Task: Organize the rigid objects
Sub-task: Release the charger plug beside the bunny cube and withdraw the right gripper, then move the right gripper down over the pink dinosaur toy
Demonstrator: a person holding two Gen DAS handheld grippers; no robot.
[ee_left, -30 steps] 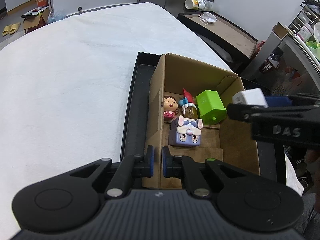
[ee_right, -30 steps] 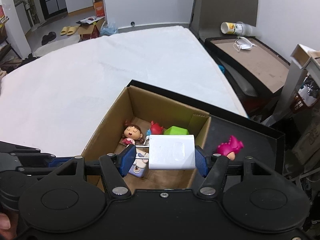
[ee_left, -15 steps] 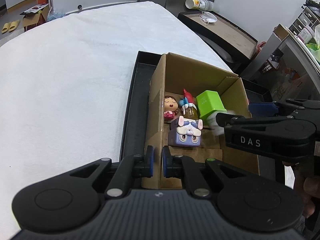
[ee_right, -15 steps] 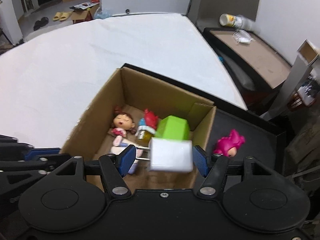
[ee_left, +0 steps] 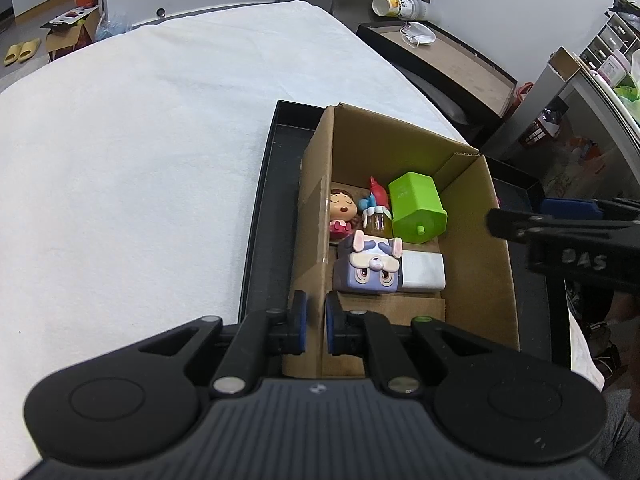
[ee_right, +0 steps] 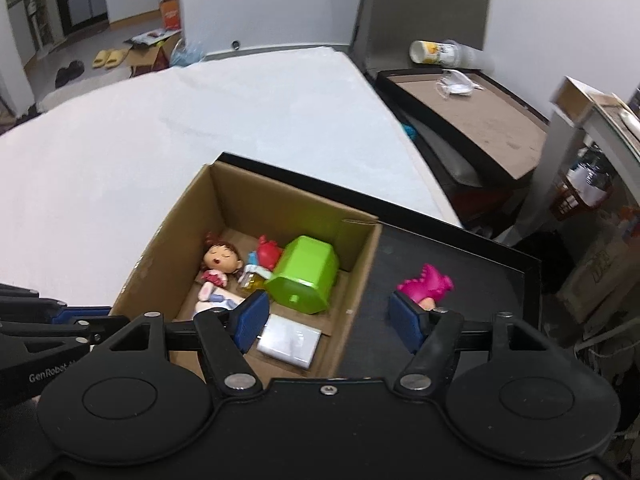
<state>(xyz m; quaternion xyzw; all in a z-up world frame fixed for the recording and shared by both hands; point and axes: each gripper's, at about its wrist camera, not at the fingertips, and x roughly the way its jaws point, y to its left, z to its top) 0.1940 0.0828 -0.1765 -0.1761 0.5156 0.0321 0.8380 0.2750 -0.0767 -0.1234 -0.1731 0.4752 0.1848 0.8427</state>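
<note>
Cardboard fills most of what I see from both wrists: an open cardboard box (ee_left: 472, 248) sitting in a black tray (ee_left: 260, 216) on a white-covered table (ee_left: 140, 140). My left gripper (ee_left: 314, 322) is clamped on the box's near left wall, pads pressed against the card from both sides. My right gripper (ee_right: 326, 316) has just been opening; its blue pads stand apart with nothing between them. The white charger block (ee_right: 289, 339) lies on the box floor below it, touching the purple rabbit-face cube (ee_left: 370, 270) on one side, with the green house-shaped block (ee_left: 418, 208) just beyond. At the far end of the box lie a sleeping-face doll (ee_left: 342, 214) and a small red-and-blue figure (ee_left: 374, 200). Outside the box, on the tray, a magenta dinosaur toy (ee_right: 426, 284) rests just past my right pad.
</note>
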